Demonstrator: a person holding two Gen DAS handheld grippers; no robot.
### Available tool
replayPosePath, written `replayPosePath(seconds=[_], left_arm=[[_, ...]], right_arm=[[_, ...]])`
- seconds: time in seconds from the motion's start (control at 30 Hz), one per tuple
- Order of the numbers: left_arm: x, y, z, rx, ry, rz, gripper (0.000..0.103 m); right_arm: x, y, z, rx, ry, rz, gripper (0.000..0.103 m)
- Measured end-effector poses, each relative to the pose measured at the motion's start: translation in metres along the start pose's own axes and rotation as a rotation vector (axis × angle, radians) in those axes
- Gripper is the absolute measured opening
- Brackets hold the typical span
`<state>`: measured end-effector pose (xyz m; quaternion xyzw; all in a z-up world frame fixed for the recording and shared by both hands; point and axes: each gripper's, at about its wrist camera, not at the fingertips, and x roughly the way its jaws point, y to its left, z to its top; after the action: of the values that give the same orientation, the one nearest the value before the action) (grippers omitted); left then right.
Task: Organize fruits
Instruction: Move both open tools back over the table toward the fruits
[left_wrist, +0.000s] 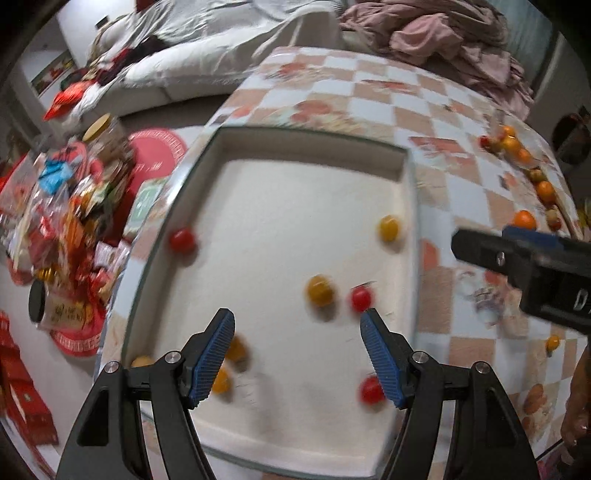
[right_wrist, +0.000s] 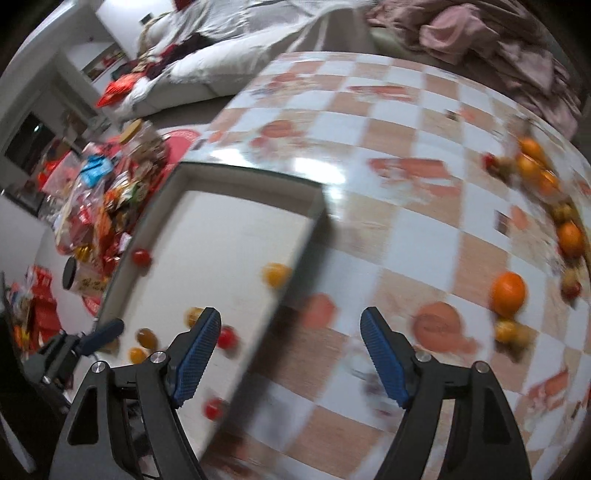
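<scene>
A white rectangular tray (left_wrist: 408, 192) lies on the checked tablecloth and holds several small red and yellow tomatoes, such as a red one (left_wrist: 181, 240) and a yellow one (left_wrist: 320, 290). My left gripper (left_wrist: 297, 356) is open and empty above the tray's near half. My right gripper (right_wrist: 290, 354) is open and empty, above the tray's right rim (right_wrist: 295, 266) and the cloth. The right gripper also shows in the left wrist view (left_wrist: 517, 258). More fruit lies along the table's right edge, including an orange (right_wrist: 508, 293). Both views are blurred.
A heap of snack packets and a jar (left_wrist: 74, 206) lies on the floor left of the table. A white sofa (left_wrist: 192, 62) and pink cloth (left_wrist: 443, 37) lie behind. A lone small orange fruit (left_wrist: 553, 343) sits on the cloth.
</scene>
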<state>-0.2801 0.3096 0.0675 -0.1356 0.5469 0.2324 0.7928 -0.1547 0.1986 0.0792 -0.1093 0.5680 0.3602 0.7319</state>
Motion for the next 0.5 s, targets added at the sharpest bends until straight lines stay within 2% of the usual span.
replayPosePath(seconds=[0.23, 0.5], left_arm=[[-0.006, -0.058, 0.018, 0.109, -0.022, -0.060, 0.071], [0.010, -0.130, 0.022, 0.216, 0.024, -0.154, 0.071]], right_arm=[[-0.023, -0.073, -0.024, 0.128, -0.005, -0.091, 0.081], [-0.046, -0.150, -0.081, 0.231, 0.026, -0.230, 0.081]])
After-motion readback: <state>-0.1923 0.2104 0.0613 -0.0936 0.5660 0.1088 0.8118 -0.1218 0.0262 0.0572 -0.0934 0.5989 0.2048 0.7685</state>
